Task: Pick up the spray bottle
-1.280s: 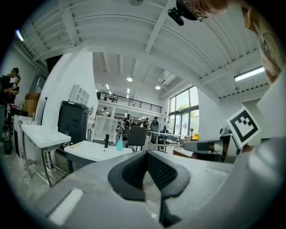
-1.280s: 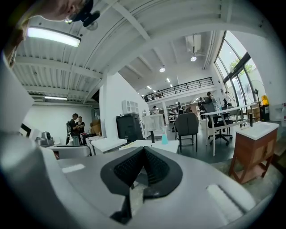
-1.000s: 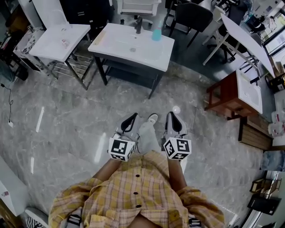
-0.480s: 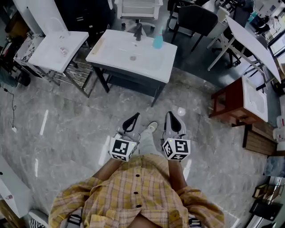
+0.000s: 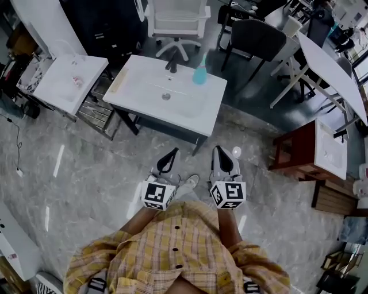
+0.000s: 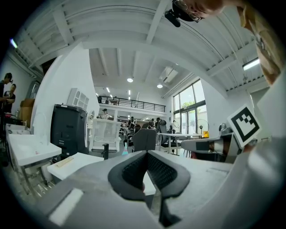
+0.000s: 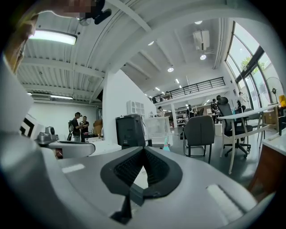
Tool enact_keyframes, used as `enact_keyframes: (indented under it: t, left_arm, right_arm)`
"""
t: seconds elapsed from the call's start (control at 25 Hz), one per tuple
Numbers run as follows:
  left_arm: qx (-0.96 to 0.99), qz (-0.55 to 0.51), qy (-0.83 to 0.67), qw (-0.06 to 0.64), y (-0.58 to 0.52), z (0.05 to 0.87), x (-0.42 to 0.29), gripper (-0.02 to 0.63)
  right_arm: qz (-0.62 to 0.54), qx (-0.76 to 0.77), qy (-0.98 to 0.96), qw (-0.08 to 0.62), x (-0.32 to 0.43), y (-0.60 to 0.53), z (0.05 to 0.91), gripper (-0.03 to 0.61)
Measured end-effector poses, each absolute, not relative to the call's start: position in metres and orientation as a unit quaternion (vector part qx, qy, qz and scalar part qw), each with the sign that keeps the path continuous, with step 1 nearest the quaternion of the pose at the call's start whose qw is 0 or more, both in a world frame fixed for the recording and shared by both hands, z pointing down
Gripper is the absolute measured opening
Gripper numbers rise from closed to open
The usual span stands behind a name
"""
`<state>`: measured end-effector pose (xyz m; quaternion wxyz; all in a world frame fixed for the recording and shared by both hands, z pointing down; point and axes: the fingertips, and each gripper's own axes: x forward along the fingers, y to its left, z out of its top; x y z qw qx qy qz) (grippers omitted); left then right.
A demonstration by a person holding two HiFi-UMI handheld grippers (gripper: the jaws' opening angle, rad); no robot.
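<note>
A teal spray bottle point(image 5: 199, 73) stands at the back edge of a white sink counter point(image 5: 138, 86), to the right of the dark faucet point(image 5: 171, 63). It shows small and far off as the bottle point(image 6: 125, 150) in the left gripper view and the bottle point(image 7: 166, 144) in the right gripper view. My left gripper point(image 5: 171, 154) and right gripper point(image 5: 221, 152) are held side by side in front of my body, over the floor, short of the counter's near edge. Both are shut with nothing in them. The left gripper point(image 6: 146, 152) and right gripper point(image 7: 143, 149) point level toward the sink.
A second white basin point(image 5: 69, 80) on a metal rack sits to the left. A white chair point(image 5: 175, 17) and a dark chair point(image 5: 259, 37) stand behind the counter. A long white table point(image 5: 333, 74) and a wooden stand with a basin point(image 5: 313, 149) are to the right. People stand far off.
I have walked toward the sink counter: it and the spray bottle sit lower and nearer in the head view. Both grippers stay shut and level in front of me.
</note>
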<state>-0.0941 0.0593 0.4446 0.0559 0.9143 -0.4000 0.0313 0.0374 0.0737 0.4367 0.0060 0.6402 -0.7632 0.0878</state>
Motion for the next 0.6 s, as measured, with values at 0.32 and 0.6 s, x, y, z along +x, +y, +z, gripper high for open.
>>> enact_keyframes:
  t: [0.32, 0.6]
  left_arm:
    - [0.909, 0.035, -0.412, 0.055, -0.023, 0.442, -0.036, -0.002]
    - [0.903, 0.040, -0.424, 0.057, -0.065, 0.448, -0.009, -0.002]
  right_arm:
    - [0.092, 0.623, -0.777, 0.008, 0.092, -0.011, 0.437, 0.002]
    - [0.114, 0.613, -0.782, 0.002, 0.121, -0.053, 0.448, 0.002]
